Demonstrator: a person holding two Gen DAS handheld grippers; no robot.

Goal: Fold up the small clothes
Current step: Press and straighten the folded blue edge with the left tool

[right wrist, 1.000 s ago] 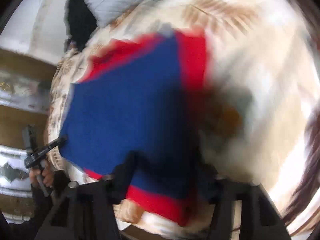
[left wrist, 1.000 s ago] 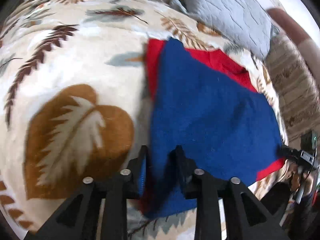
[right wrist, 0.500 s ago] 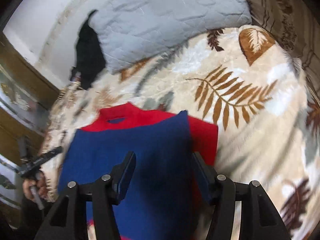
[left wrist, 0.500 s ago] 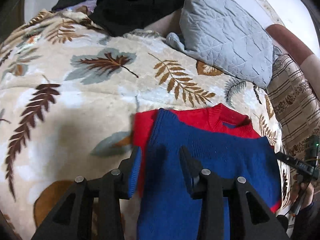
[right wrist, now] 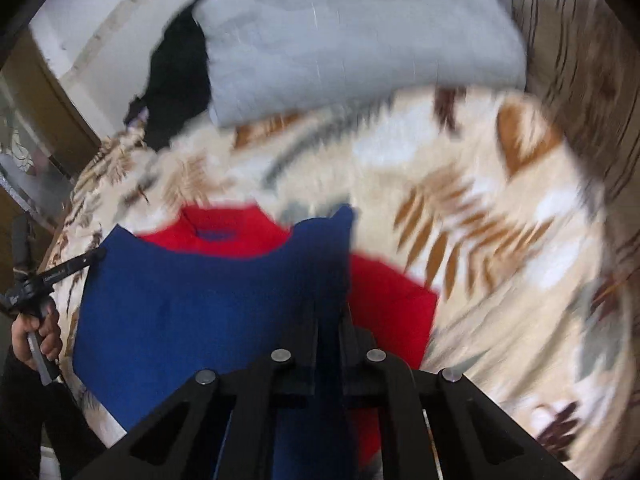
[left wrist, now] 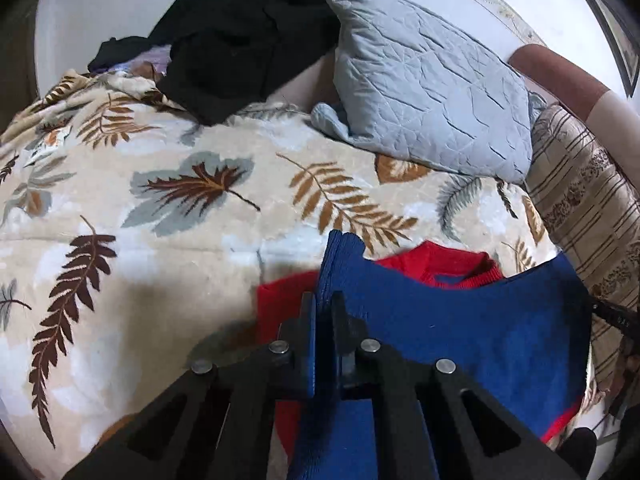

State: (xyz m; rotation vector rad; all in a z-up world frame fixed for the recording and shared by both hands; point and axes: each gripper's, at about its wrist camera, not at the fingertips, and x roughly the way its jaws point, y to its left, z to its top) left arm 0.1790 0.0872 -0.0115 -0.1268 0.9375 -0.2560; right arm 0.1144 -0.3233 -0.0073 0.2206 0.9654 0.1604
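Observation:
A small blue sweater (left wrist: 460, 328) with red collar and red sleeves lies on a leaf-patterned blanket (left wrist: 160, 240). My left gripper (left wrist: 324, 308) is shut on the sweater's blue edge at its left side and lifts a corner. My right gripper (right wrist: 329, 320) is shut on the blue edge at the sweater's (right wrist: 192, 304) right side, by the red sleeve (right wrist: 392, 304). The blue panel sags between the two grippers over the red collar (right wrist: 224, 232). The right wrist view is blurred by motion.
A grey quilted pillow (left wrist: 432, 80) and a heap of black clothes (left wrist: 240, 28) lie at the head of the bed. A striped cushion (left wrist: 592, 208) sits at the right. The person's hand (right wrist: 36, 332) on the left gripper shows in the right wrist view.
Both grippers went from open to shut on the sweater's blue edges. Both have tilted up and lifted the blue panel toward the collar.

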